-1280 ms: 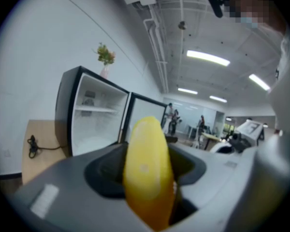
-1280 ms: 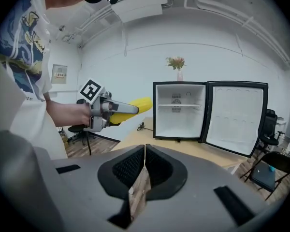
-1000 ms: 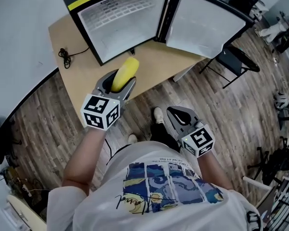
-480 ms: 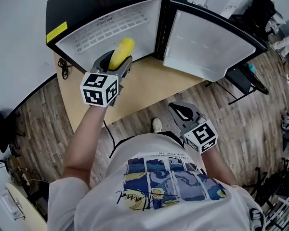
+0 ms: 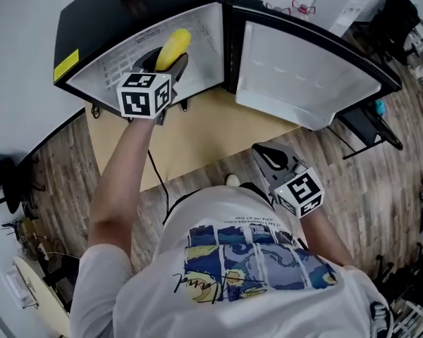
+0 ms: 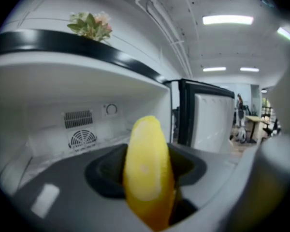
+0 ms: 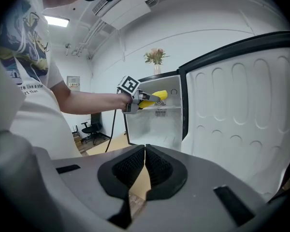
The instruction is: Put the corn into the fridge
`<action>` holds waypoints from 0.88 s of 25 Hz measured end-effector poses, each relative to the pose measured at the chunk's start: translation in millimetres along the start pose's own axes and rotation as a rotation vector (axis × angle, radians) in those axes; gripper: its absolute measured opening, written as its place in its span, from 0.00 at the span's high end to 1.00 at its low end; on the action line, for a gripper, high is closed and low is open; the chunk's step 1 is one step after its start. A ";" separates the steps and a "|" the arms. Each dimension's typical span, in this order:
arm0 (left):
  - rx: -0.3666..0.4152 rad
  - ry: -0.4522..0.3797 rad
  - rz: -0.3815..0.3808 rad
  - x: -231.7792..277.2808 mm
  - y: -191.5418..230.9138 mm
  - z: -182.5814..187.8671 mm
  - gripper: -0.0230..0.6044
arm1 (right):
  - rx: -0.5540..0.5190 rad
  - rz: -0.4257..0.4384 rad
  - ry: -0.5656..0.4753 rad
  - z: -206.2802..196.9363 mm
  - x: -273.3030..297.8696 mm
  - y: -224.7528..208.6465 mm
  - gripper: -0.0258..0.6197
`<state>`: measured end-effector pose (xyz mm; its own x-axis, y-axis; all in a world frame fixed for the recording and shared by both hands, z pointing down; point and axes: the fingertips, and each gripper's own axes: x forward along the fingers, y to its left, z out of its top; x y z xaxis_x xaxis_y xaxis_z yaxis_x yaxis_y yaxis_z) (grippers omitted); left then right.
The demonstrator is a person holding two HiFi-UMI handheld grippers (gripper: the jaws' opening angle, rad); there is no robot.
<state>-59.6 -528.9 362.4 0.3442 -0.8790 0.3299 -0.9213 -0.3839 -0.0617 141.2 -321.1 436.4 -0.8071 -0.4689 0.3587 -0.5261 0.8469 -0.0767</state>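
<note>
Head view shows the left gripper (image 5: 168, 67) reaching out on a stretched arm, its jaws clamped on the corn (image 5: 173, 46). The yellow cob sticks out past the jaw tips, tilted upward, and sits at the mouth of the open fridge (image 5: 92, 30), over its white interior. In the left gripper view the corn (image 6: 147, 173) stands between the jaws. Beyond it lies the fridge's back wall with a round fan grille (image 6: 82, 139) and a dial (image 6: 111, 109). A small bunch of flowers (image 6: 89, 25) sits on the fridge's black top, above the gripper. The fridge door (image 5: 303, 83) swings wide open to the right of the left gripper.

The right gripper (image 5: 271, 162) hangs low near the person's body, well apart from the fridge. Its ribbed pads (image 7: 133, 166) rest together with nothing between them. The wooden table (image 5: 190, 132) lies beyond its tips.
</note>
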 end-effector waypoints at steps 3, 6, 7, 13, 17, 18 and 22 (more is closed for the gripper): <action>0.026 0.025 0.029 23.5 11.2 1.9 0.57 | 0.002 0.013 -0.002 -1.7 -0.1 -10.8 0.94; 0.064 0.049 0.056 41.1 20.0 5.1 0.57 | 0.009 0.018 -0.004 -4.7 -1.6 -19.7 0.94; 0.079 0.057 0.065 45.6 22.6 6.2 0.57 | 0.012 0.019 -0.004 -6.1 -2.3 -22.1 0.94; 0.178 0.126 0.112 66.5 35.5 6.9 0.57 | 0.019 0.016 -0.006 -10.0 -8.1 -34.7 0.94; 0.235 0.171 0.123 81.2 40.9 4.6 0.57 | 0.023 0.014 -0.005 -13.1 -10.3 -40.5 0.94; 0.246 0.181 0.124 84.7 42.2 4.5 0.56 | 0.024 0.015 -0.004 -14.1 -10.3 -41.3 0.94; 0.279 0.214 0.120 96.7 46.2 5.3 0.56 | 0.025 0.012 -0.001 -15.4 -13.0 -44.7 0.94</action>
<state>-67.9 -633.1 386.5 0.1639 -0.8546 0.4927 -0.8577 -0.3702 -0.3568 179.3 -349.0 449.6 -0.8138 -0.4591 0.3564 -0.5228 0.8461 -0.1039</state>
